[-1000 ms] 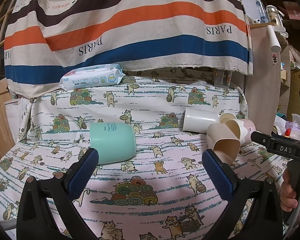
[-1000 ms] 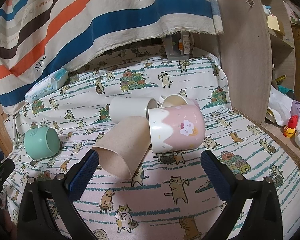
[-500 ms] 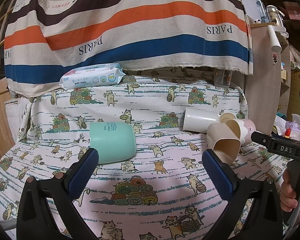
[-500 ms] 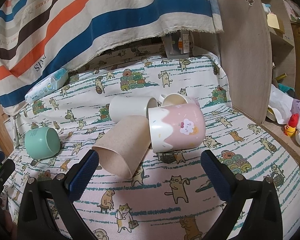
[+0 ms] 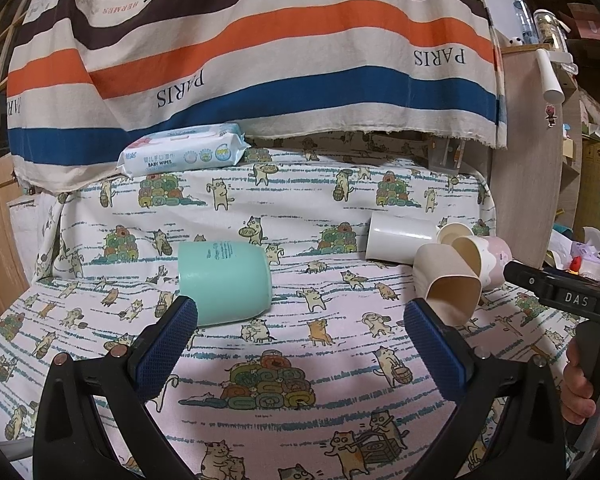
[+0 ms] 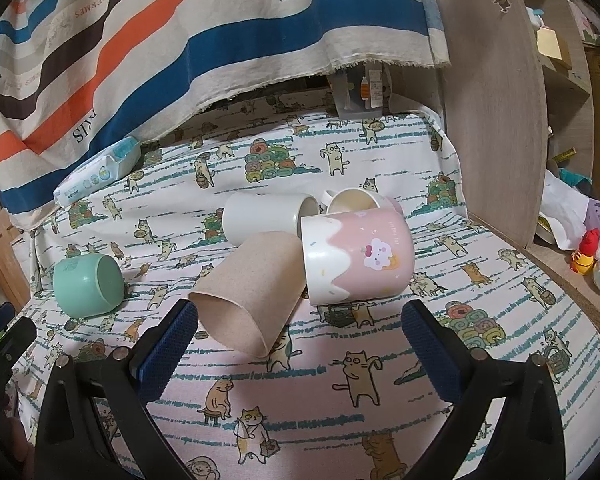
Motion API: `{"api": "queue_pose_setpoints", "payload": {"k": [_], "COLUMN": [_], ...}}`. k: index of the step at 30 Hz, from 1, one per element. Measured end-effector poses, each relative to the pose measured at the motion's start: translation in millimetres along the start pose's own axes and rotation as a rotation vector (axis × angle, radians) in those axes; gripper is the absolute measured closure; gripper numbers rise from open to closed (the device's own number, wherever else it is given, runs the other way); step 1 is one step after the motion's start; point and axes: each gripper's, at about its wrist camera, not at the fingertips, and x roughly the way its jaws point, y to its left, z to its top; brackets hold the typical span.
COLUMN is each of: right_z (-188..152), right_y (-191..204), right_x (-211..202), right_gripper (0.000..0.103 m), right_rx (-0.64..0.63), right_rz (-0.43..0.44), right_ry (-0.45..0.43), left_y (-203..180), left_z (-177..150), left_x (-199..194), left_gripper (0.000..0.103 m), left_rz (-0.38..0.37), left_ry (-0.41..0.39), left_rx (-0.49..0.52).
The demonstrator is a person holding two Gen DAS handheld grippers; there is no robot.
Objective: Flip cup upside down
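Your cloth (image 5: 300, 360) carries every cup on its side, the pink mug (image 6: 356, 256) and beige cup (image 6: 248, 288) clustered ahead of your empty, spread right gripper (image 6: 300, 340), the green cup (image 5: 224, 280) just beyond your equally spread left gripper (image 5: 300, 340).

Mint-green cup (image 5: 225, 280) on its side — apart from the cup cluster (image 6: 316, 256)

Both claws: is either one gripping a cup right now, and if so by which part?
Nothing is held. The left claw and right claw are open, short of the green cup and beige cup.
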Motion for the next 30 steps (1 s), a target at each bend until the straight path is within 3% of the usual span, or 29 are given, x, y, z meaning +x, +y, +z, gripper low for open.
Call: {"api": "queue_pose_setpoints", "payload": {"k": [6,12,18,22,27,30], "right_z": [-0.7,1.5,-0.2,8.7,48.1,66.8], "right_y": [2.3,-0.9,-0.7,10.0,32.7,45.3], "right_x": [-3.7,5.0,7.7,5.1,9.8,34.6], "right_gripper": [0.001,0.001,0.001,0.001,0.001,0.001], "right_rx": [-0.008,0.003,0.012,0.013,-0.045,-0.068], "right_rz": [0.000,-0.023,0.013,0.008,-0.080,-0.137], "right_ry": [-0.041,0.145,0.070,0.122,0.178,0.302], "left_y": [-1.7,-0.7,5.0,14.4,26.0,31.1], "left_z": [1.6,2.3,4.3,4.8,3.1,2.1], "left_x": [-3.4,-3.3,0.6,10.4,14.2,15.7], "left_gripper": [0.000,0.000,0.000,0.000,0.000,0.000], "left_rz": [0.007,0.013,0.029,0.040,0.069,0.070], "left_ry": [-0.014,-0.012,0.011,0.064,0.087,0.096], "left_rx": [0.005,-0.003,-0.029,-0.067,-0.119,-0.146]}}
